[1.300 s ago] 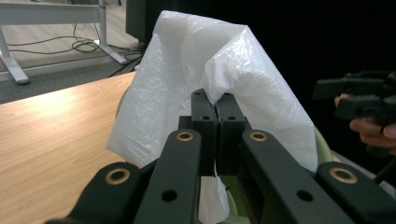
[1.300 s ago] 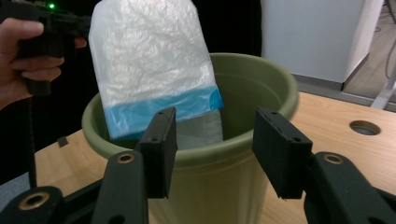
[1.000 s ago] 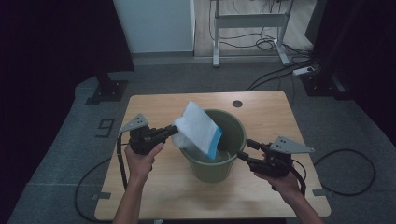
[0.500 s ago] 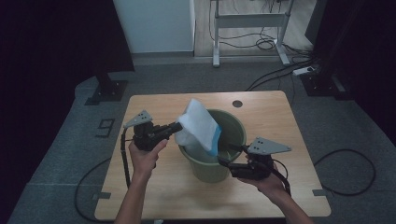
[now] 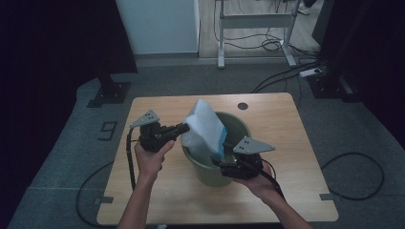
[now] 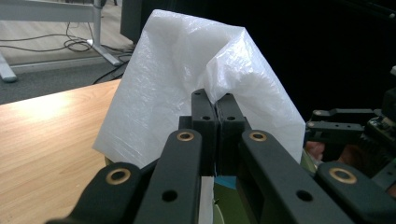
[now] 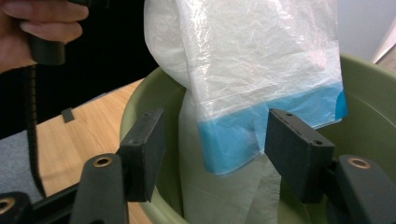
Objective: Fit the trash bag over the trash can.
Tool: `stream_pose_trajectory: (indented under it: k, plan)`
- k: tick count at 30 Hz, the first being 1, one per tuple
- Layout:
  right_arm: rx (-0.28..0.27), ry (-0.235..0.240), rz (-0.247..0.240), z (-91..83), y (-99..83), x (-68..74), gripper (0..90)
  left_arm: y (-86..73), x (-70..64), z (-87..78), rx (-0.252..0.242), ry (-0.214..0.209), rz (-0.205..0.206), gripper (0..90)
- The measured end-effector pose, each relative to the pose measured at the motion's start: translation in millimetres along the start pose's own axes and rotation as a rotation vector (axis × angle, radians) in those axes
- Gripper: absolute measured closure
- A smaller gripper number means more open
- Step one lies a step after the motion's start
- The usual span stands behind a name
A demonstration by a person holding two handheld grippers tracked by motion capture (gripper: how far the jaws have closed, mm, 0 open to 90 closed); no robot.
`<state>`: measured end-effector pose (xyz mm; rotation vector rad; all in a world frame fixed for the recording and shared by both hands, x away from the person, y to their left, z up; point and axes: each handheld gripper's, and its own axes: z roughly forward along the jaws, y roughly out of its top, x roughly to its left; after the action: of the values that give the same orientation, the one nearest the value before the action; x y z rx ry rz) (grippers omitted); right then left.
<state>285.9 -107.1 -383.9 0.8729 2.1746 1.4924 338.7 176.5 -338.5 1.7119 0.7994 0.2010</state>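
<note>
1. While the left hand-held gripper (image 6: 215,121) pinches the white plastic bag (image 5: 204,125) above the green bucket (image 5: 237,128), the right hand-held gripper (image 7: 215,140) stands spread around the bag's blue edge (image 7: 261,128).
2. The bag hangs partly inside the bucket, not yet opened over its rim; lining seems barely begun.
3. The wooden surface (image 5: 157,191) is otherwise bare; nothing blocks the work.

A light wooden table (image 5: 157,195) with rounded corners stands on grey floor (image 5: 57,157). A green bucket (image 5: 210,174) sits on it near the middle. Beyond the bucket, close to the far edge, is a small dark round hole (image 5: 242,106)
</note>
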Motion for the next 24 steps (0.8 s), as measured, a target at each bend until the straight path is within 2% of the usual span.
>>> stream_pose_trajectory:
  k: [3, 5, 10, 13, 15, 17, 19, 21, 24]
  plan:
    - [0.015, -0.037, -0.005, 3.6, -0.4, 1.1, 48.5, 1.3, -0.7, 0.4, 0.0, -0.004, 0.001, 88.9]
    - [0.017, -0.054, -0.003, 3.6, 0.0, -0.4, 62.2, 2.0, -1.6, 0.8, -0.002, -0.007, -0.001, 88.8]
    - [-0.003, -0.025, 0.003, -3.1, 3.7, -5.3, 87.7, 3.3, -3.3, 1.1, 0.002, -0.013, 0.007, 88.4]
    - [-0.035, 0.017, 0.014, -11.2, 7.4, -7.5, 88.8, 3.9, -4.2, 0.9, 0.006, -0.012, 0.01, 85.8]
    - [-0.063, 0.068, 0.031, -19.5, 12.3, -9.1, 88.9, 4.3, -5.1, -0.2, -0.003, 0.005, 0.01, 76.8]
    - [-0.085, 0.099, 0.042, -26.2, 16.9, -9.8, 88.9, 4.9, -6.6, -1.1, -0.004, 0.017, 0.015, 64.9]
    - [-0.11, 0.125, 0.057, -35.0, 23.3, -11.3, 88.9, 4.1, -11.0, -3.2, 0.002, 0.058, 0.05, 54.4]
    - [-0.131, 0.147, 0.081, -41.1, 28.0, -13.6, 88.9, 2.9, -14.7, -5.4, 0.011, 0.064, 0.077, 48.6]
    - [-0.158, 0.173, 0.116, -49.6, 34.7, -18.3, 88.9, -1.3, -23.3, -10.4, 0.022, 0.102, 0.145, 41.0]
